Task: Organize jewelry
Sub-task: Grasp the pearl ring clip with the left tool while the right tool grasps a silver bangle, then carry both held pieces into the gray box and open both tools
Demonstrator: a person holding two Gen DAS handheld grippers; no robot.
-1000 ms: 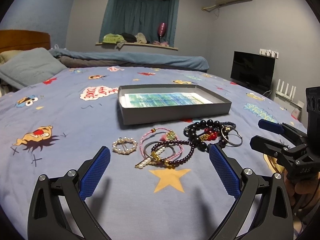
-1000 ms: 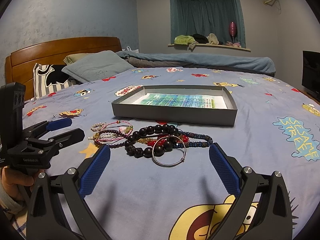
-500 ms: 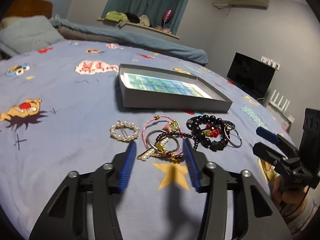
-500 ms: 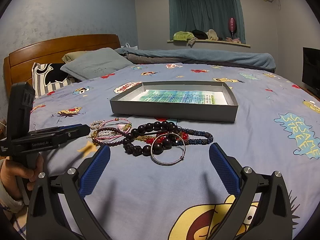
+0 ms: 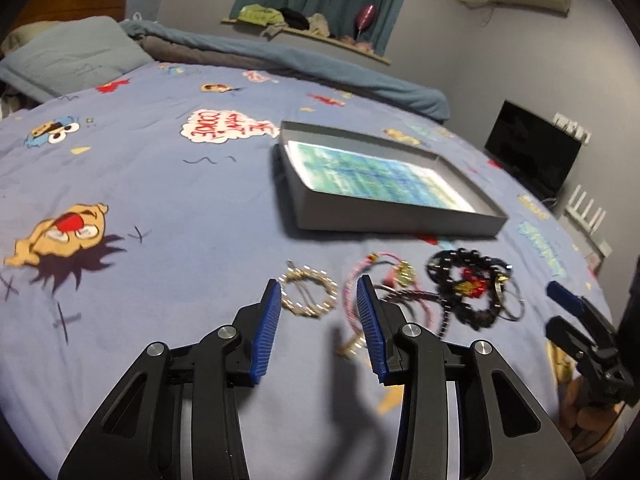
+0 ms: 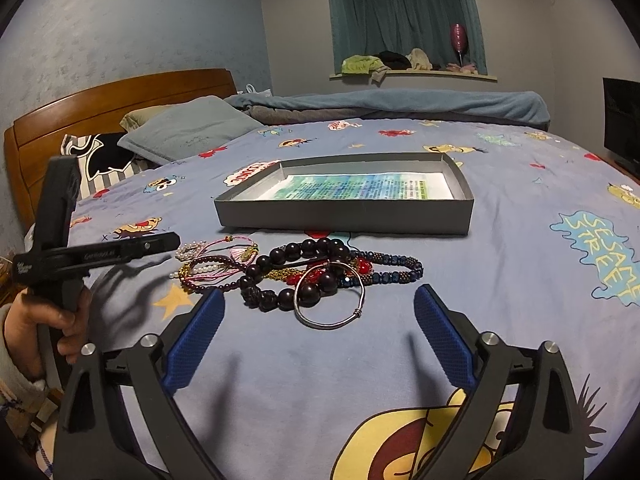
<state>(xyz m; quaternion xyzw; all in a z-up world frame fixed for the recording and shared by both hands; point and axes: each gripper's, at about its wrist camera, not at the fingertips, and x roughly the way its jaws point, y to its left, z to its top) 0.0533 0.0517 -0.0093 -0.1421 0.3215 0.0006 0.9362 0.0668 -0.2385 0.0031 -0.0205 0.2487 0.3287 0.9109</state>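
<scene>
Several bracelets lie in a heap on the blue bedsheet in front of a shallow grey tray (image 5: 384,222) (image 6: 344,216). A pearl ring bracelet (image 5: 308,294) lies at the left of the heap, beside a pink cord bracelet (image 5: 374,268) and a black bead bracelet (image 5: 466,292) (image 6: 296,276). A silver bangle (image 6: 330,300) lies nearest the right gripper. My left gripper (image 5: 318,292) hovers just before the pearl bracelet, jaws partly closed and empty. My right gripper (image 6: 318,308) is wide open and empty, behind the bangle.
The tray holds a green and blue printed sheet (image 6: 360,188). Pillows (image 6: 188,130) and a wooden headboard (image 6: 120,96) are at the left, a folded blanket (image 6: 392,104) at the back, a TV (image 5: 532,154) at the right.
My left gripper has narrowed from wide open, then moved forward and left from the pink bracelet toward the pearl bracelet. My right gripper has stayed open and nearly still.
</scene>
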